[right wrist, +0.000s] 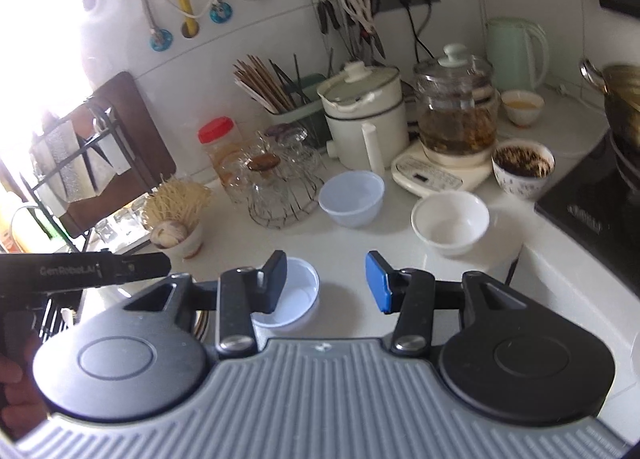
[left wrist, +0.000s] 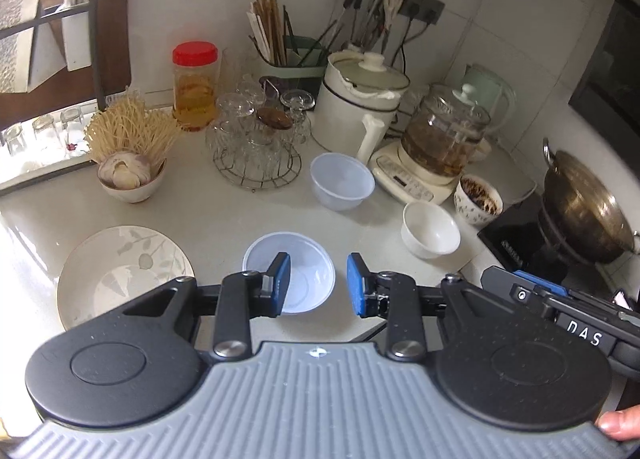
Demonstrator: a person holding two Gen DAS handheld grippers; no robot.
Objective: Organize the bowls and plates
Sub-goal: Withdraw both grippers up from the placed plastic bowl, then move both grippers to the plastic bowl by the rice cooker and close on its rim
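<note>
**Inspector:** Report the left gripper (left wrist: 319,284) and what lies at it.

**Operator:** I see its jaws parted, nothing pressed between the blue pads. Below and beyond them a translucent plastic bowl (left wrist: 298,271) sits upright on the counter (left wrist: 224,211). The left pad overlaps the bowl's near left rim in my view; the right pad stands just off its right rim. I cannot tell whether either pad touches it.

**Inspector:** The right gripper (right wrist: 326,281)?

**Operator:** Jaws parted too, empty. From its camera the same bowl lies under the left pad, left of the gap between the jaws, not inside it. Bare counter shows between the pads.

**Inspector:** Other dishes?

**Operator:** A leaf-patterned plate (left wrist: 120,275) lies flat, near the bowl's left. A second plastic bowl (left wrist: 342,181) stands further back, beside the wire rack of glasses (left wrist: 256,147). A white ceramic bowl (left wrist: 430,229) stands to the right, near a patterned cup (left wrist: 478,199) with dark residue. A small bowl holding garlic and enoki (left wrist: 128,171) sits at back left. All are apart from one another.
</note>
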